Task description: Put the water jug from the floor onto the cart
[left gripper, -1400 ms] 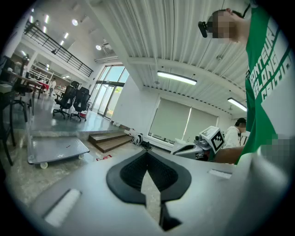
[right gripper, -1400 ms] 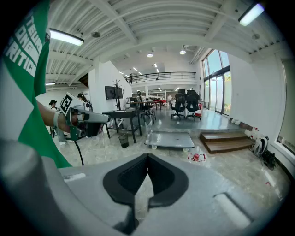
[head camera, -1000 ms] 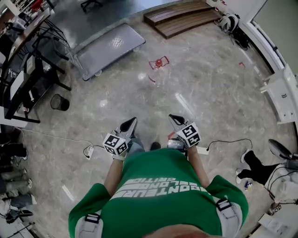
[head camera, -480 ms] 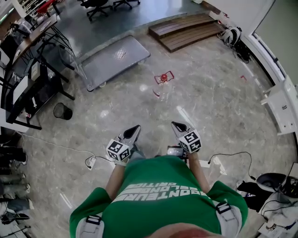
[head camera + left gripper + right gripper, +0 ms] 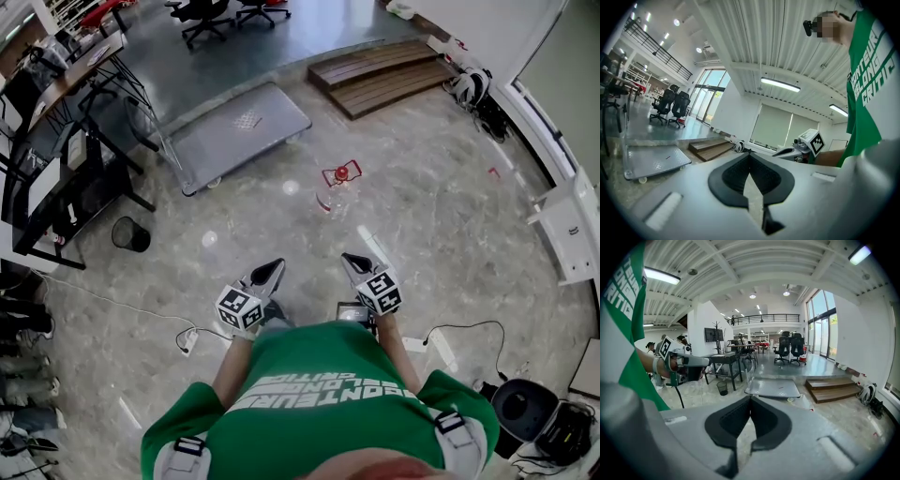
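Observation:
The water jug [image 5: 340,175] is clear with a red cap and red handle. It stands on the marble floor, well ahead of both grippers. The cart [image 5: 239,131] is a low grey flat platform on wheels, to the jug's far left; it also shows in the left gripper view [image 5: 654,161] and the right gripper view [image 5: 773,387]. My left gripper [image 5: 272,268] and right gripper [image 5: 352,260] are held side by side in front of the person's green shirt. Both are shut with nothing between their jaws, as their own views show [image 5: 750,154] [image 5: 750,398].
Wooden steps [image 5: 384,70] lie beyond the jug. Desks [image 5: 66,141] and a black bin [image 5: 131,234] stand at the left, office chairs [image 5: 216,14] at the back. A cable with a power strip [image 5: 187,339] lies near the person's left. A white cabinet [image 5: 572,225] lines the right wall.
The person has walked forward with both grippers. The jug and cart sit lower in the head view and nearer. Both grippers stay shut and empty.

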Tool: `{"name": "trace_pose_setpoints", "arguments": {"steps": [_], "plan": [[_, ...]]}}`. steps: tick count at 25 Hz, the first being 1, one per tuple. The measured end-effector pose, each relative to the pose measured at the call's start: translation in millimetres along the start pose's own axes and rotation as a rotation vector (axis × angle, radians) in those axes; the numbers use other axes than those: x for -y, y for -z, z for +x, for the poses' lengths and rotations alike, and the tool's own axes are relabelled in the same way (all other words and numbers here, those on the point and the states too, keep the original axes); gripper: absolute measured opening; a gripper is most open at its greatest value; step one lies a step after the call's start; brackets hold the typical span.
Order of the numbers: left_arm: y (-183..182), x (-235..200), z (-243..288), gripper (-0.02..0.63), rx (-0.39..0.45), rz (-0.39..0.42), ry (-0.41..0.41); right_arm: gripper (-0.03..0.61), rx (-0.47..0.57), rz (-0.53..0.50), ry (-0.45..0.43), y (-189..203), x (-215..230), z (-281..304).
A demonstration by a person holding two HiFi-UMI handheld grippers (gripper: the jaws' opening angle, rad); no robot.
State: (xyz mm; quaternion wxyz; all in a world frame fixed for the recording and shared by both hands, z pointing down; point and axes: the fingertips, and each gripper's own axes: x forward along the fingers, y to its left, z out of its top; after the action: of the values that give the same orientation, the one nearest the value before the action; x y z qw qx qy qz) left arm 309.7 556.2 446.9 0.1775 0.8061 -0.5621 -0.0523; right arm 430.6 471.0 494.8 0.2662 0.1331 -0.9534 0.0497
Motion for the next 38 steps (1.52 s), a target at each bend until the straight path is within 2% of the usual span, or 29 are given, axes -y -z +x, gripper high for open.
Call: {"name": "trace_pose_setpoints", "arguments": {"steps": [9, 27, 33, 38], "plan": [[-3, -44, -20, 0.009, -0.007, -0.028, -0.02, -0.008, -0.021, -0.025, -0.022, -22, -16, 42], [-10, -105, -73, 0.009, 0.003, -0.08, -0.028, -0.008, -0.048, -0.087, -0.063, -64, -65, 120], [-9, -125, -85, 0.009, 0.0, -0.085, -0.04, -0.008, -0.068, -0.124, -0.082, -66, -83, 138], [-10, -130, -84, 0.009, 0.0, -0.103, -0.036, -0.008, -0.081, -0.111, -0.095, -71, -85, 142]]}}
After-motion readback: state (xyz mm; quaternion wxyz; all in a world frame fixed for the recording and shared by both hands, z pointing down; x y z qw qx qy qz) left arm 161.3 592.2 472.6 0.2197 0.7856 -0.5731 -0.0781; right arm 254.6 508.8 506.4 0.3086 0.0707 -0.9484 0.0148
